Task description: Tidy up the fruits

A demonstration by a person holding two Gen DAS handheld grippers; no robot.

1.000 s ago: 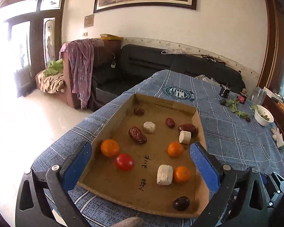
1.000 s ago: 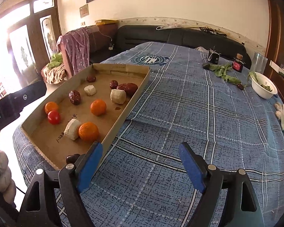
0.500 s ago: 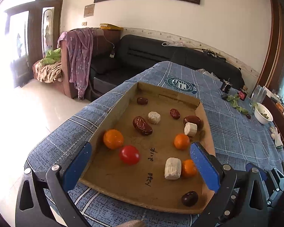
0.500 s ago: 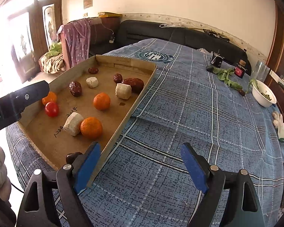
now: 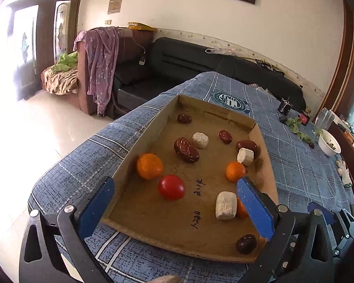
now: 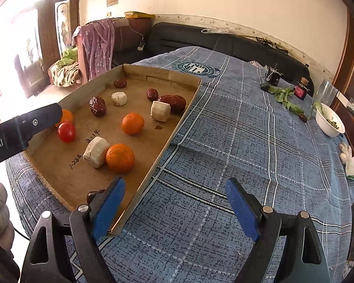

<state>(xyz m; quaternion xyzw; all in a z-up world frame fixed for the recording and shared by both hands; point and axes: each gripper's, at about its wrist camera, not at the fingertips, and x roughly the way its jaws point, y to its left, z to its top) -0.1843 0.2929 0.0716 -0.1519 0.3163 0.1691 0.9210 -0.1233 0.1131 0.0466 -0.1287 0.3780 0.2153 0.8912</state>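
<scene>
On the blue plaid tablecloth [image 6: 236, 141] we see a shallow cardboard tray [image 5: 153, 127] that holds all the fruit, and nothing in it lies sorted by kind. At the left wall an orange [image 5: 149, 166] sits just beside the red tomato [image 5: 171, 187]; a second orange [image 5: 235, 171] rests near the right wall, and a third orange [image 6: 120, 158] touches a pale chunk [image 6: 96, 151] toward the near edge. Dark red dates are scattered: one large date [image 5: 186, 149] in the middle, a small date [image 5: 184, 118] at the far end, another date [image 5: 225, 136] right of it, a long date [image 6: 171, 103] against the right wall with a pale block [image 6: 160, 111] touching it, and one dark date [image 5: 246, 243] in the near right corner. A third pale piece [image 5: 200, 139] lies beside the large date. We hold the left gripper [image 5: 174, 202] over the near end of the tray with its jaws wide apart and empty; the right gripper [image 6: 174, 210] hangs over the tray's near right corner and the cloth, jaws likewise spread and holding nothing. We judge the sorting far from finished: the kinds are mixed, no group is gathered, and we see no separate container meant for them. A white bowl [image 6: 329, 121] stands far right, apart from the tray.
</scene>
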